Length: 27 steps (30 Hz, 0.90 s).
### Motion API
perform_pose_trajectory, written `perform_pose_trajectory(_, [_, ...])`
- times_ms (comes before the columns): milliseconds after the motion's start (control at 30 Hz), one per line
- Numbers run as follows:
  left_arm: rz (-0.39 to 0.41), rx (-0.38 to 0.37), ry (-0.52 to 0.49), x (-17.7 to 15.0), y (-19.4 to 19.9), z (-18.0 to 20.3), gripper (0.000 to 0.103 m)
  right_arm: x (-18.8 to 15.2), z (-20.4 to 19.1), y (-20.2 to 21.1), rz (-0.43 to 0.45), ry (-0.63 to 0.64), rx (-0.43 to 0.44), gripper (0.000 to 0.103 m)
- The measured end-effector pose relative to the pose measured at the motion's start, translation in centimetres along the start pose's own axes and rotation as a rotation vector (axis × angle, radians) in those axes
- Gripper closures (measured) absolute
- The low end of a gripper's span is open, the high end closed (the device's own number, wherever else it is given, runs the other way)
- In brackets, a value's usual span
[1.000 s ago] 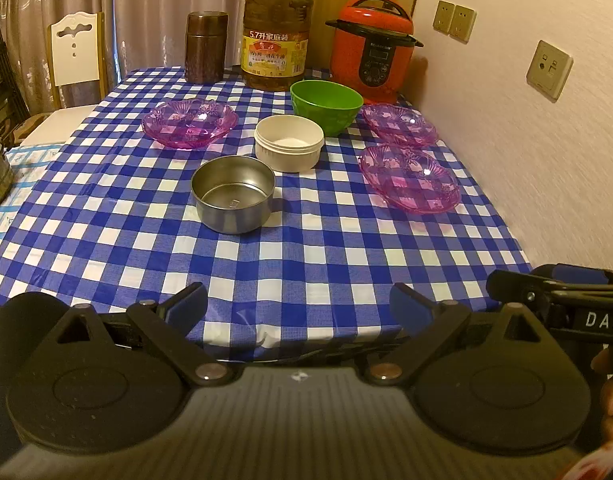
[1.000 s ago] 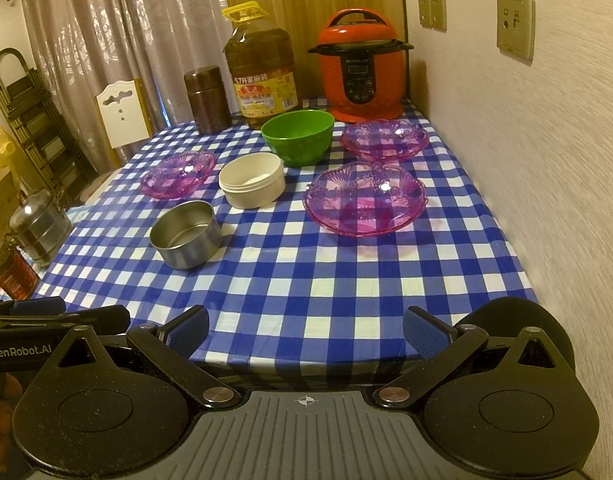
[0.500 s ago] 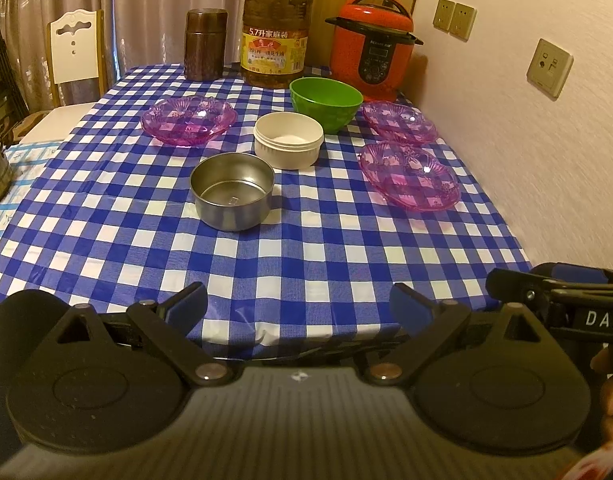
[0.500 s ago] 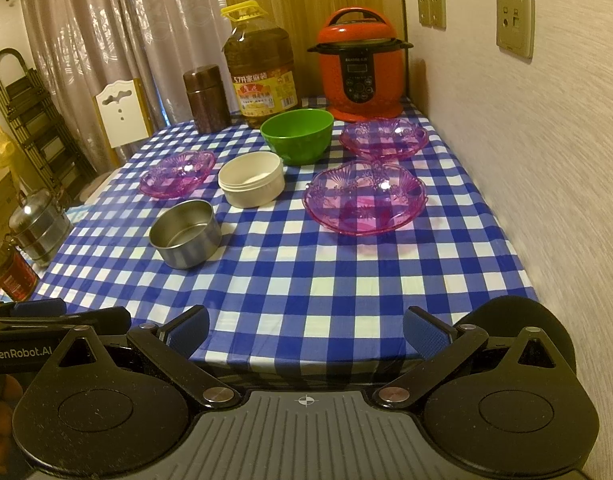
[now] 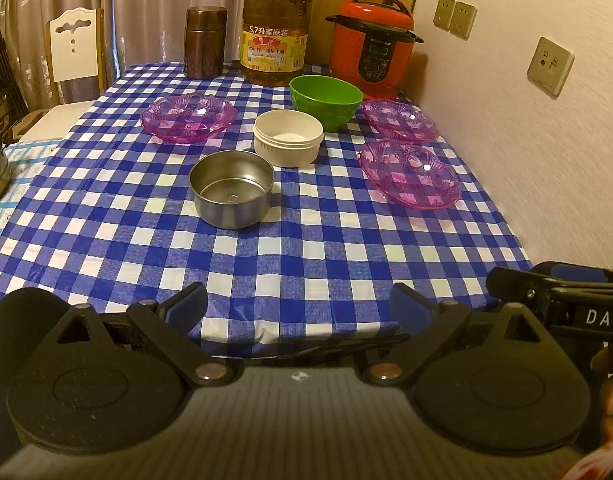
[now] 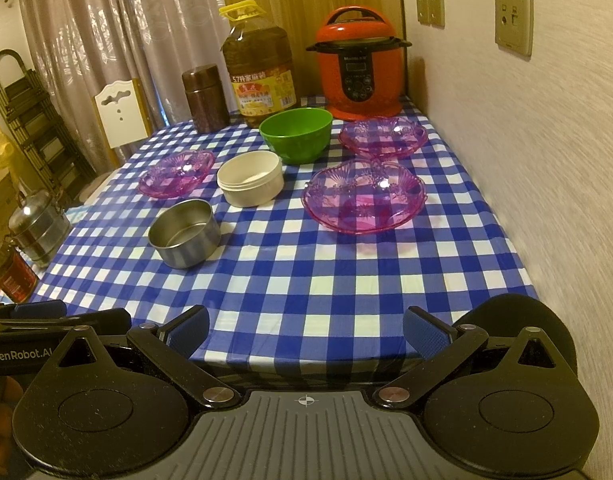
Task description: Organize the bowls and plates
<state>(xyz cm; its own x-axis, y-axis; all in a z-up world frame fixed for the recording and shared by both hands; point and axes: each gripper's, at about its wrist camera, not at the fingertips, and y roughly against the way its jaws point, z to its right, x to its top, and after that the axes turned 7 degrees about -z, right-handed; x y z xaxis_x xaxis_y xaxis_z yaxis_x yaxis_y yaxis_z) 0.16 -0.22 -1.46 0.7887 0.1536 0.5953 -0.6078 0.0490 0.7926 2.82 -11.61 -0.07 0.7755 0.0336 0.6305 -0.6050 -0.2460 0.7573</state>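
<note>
On the blue checked tablecloth [image 5: 306, 248] stand a steel bowl [image 5: 231, 188], a white bowl [image 5: 288, 137] behind it and a green bowl [image 5: 325, 96] further back. Three pink glass plates lie apart: one at the left [image 5: 188, 117], one near the wall [image 5: 399, 119], one in front of that [image 5: 409, 170]. My left gripper [image 5: 298, 306] hangs open at the near table edge, nothing between its fingers. My right gripper [image 6: 304, 330] is open too, at the same edge, facing the nearest pink plate [image 6: 364, 195]. The steel bowl [image 6: 184, 233] lies to its left.
At the back stand a red pressure cooker [image 5: 372, 42], an oil bottle [image 5: 276, 28] and a brown canister [image 5: 205, 42]. The wall [image 5: 546, 140] runs along the table's right side. A white chair [image 5: 74, 50] is at the far left, a steel container [image 6: 36, 230] beside the table.
The left wrist view has crept slightly forward toward the table. The right view is nearly the same. No dish has moved and both grippers stay open.
</note>
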Motion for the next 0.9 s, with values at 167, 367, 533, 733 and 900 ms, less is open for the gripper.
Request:
perform_pose_trajectory(167, [-0.003, 0.0, -0.001, 0.0, -0.1, 0.0, 0.006, 0.0, 0.0, 0.0, -0.001, -0.001, 0.0, 0.001])
perform_pose_trajectory(367, [-0.004, 0.0, 0.0, 0.0, -0.1, 0.0, 0.006, 0.0, 0.1, -0.1, -0.002, -0.001, 0.0, 0.001])
perform_pose_trajectory(533, [-0.002, -0.003, 0.005, 0.1, -0.2, -0.1, 0.006, 0.0, 0.1, -0.1, -0.003, -0.002, 0.001, 0.001])
perform_pose_trajectory(733, [0.006, -0.014, 0.051, 0.8, -0.2, -0.8, 0.006, 0.0, 0.1, -0.5, 0.003, -0.005, -0.001, 0.001])
perform_pose_trajectory(900, [0.011, -0.028, 0.092, 2.3, -0.3, -1.9, 0.006, 1.0, 0.1, -1.0, 0.018, -0.009, 0.009, 0.001])
